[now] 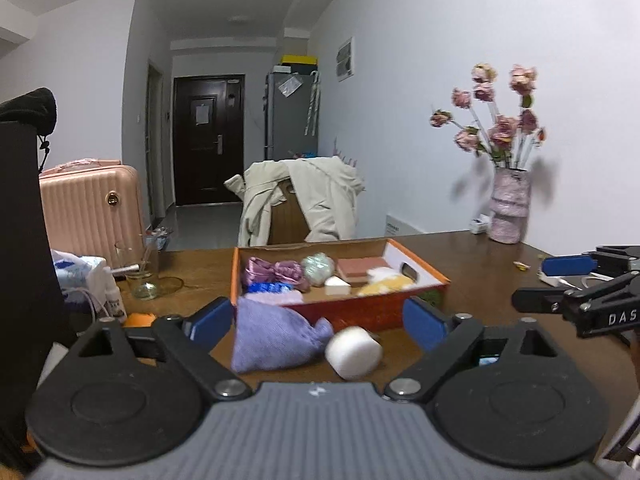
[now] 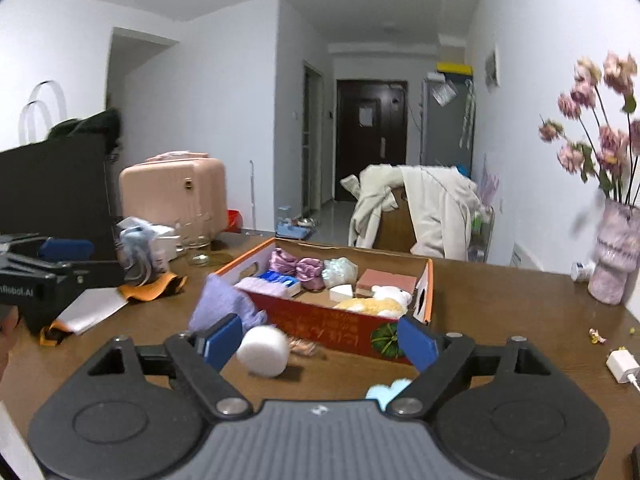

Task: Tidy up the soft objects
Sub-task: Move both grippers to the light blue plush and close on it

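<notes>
— Grippers? Left gripper (image 1: 318, 320) and right gripper (image 2: 320, 340) both spread wide, holding nothing, aimed to scoop strays.

— Strays? Purple knit (image 1: 272, 336) and white sponge (image 1: 353, 352) just before the orange box (image 1: 340, 312), outside it; others already inside.

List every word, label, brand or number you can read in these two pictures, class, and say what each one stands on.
"DAS": white letters, cut off by the picture edge, on the right gripper body in the left wrist view.
"nRobot.AI": white letters, start cut off, on the left gripper body in the right wrist view.
Orange box front wall: faint print, too blurred to read.
Paper on the dark door: too small to read.
</notes>
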### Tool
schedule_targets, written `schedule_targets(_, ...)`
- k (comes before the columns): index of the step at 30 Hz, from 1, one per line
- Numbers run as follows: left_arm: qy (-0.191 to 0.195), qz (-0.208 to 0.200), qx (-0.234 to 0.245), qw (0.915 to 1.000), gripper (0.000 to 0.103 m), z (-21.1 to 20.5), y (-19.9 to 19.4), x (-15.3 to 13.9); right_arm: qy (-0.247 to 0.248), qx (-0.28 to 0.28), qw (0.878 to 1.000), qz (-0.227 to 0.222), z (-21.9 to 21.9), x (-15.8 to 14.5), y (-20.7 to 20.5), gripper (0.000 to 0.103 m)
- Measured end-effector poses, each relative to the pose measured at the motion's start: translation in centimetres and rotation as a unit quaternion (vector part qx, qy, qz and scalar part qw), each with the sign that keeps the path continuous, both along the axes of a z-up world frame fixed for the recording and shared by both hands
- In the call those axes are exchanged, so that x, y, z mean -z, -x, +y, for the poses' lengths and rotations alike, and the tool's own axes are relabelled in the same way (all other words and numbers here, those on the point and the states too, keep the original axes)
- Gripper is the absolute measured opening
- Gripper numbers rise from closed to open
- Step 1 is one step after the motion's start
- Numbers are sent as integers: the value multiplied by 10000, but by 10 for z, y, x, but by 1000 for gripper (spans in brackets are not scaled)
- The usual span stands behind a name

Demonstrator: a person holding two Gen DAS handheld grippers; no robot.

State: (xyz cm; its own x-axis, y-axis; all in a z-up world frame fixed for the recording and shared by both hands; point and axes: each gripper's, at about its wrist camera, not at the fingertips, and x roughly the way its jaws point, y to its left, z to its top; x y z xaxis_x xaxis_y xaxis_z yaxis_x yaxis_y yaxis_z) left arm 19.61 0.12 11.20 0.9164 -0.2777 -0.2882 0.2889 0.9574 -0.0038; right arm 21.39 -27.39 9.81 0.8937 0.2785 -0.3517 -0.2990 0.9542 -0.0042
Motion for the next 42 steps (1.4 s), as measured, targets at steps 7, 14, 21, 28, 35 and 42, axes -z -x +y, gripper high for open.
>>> schedule_targets(7, 166, 69, -14, 9998, 97, 2, 53, 19, -128, 130, 9998, -83, -3, 17, 65, 89)
schedule_targets(14, 318, 333, -150, 9988, 97, 5, 69, 39, -305, 302, 9991, 66, -9, 38, 93, 90)
schedule_targets(21, 220, 372, -116, 9990, 97, -4, 68, 43, -377, 416, 9983, 163, -11, 49, 94, 91)
schedule_targets(28, 145, 516, -59, 9985, 97, -13, 58, 52, -426, 618, 9967, 302, -21, 57, 85, 91)
schedule_targets(35, 132, 672, 85, 9976, 97, -22, 38, 59, -393, 763, 9957, 353, -27, 57, 66, 92)
schedule_targets(42, 148, 923, 212, 9954, 97, -33, 4, 74, -397, 970, 9923, 664, -35, 68, 29, 92)
